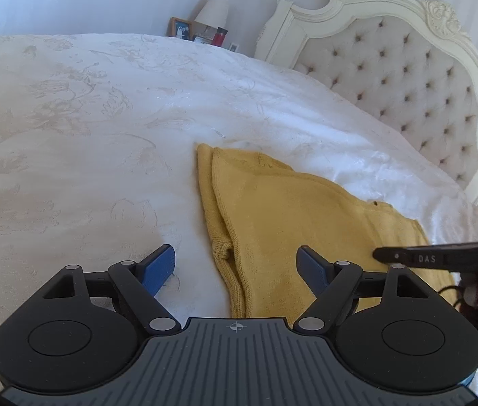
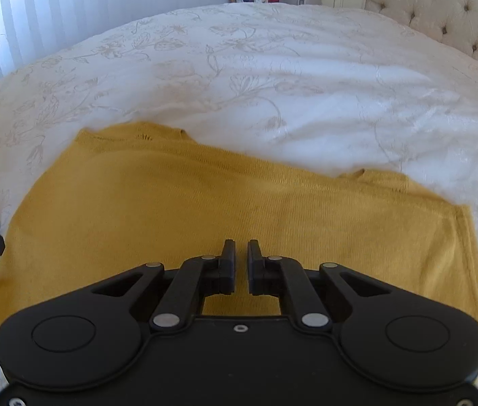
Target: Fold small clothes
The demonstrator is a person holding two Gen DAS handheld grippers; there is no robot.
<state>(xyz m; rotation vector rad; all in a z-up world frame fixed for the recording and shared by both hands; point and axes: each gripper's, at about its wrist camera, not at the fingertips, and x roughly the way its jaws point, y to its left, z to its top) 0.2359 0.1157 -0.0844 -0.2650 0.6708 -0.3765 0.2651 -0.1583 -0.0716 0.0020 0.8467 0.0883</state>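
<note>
A yellow knitted garment (image 2: pixel 225 209) is lying flat on the white bedspread (image 2: pixel 272 77), folded so that two layers are showing along one edge in the left wrist view. It is sitting on the near part of the bed, well away from the padded headboard (image 1: pixel 408 74), and its far edge is running roughly level across the bedspread in the right wrist view.

The left gripper (image 1: pixel 235 264) is hovering over that layered edge of the garment with its jaws standing wide apart. One blue finger (image 1: pixel 159 267) is sitting over bare bedspread just beside the garment, and the other is sitting over the yellow knit; whether either tip is touching the cloth cannot be told.

The right gripper (image 2: pixel 241 264) is pointing down at the near middle of the garment with its jaws drawn almost together, only a thin slit showing between the black pads. No cloth is showing in that slit, so it is not pinching the garment. In the left wrist view its dark body is reaching in from the right side over the garment.

Beyond the far side of the garment, past the bed, a lamp (image 1: pixel 212 8), a picture frame (image 1: pixel 181 27) and a red bottle (image 1: pixel 220 35) are standing against the striped wall.
</note>
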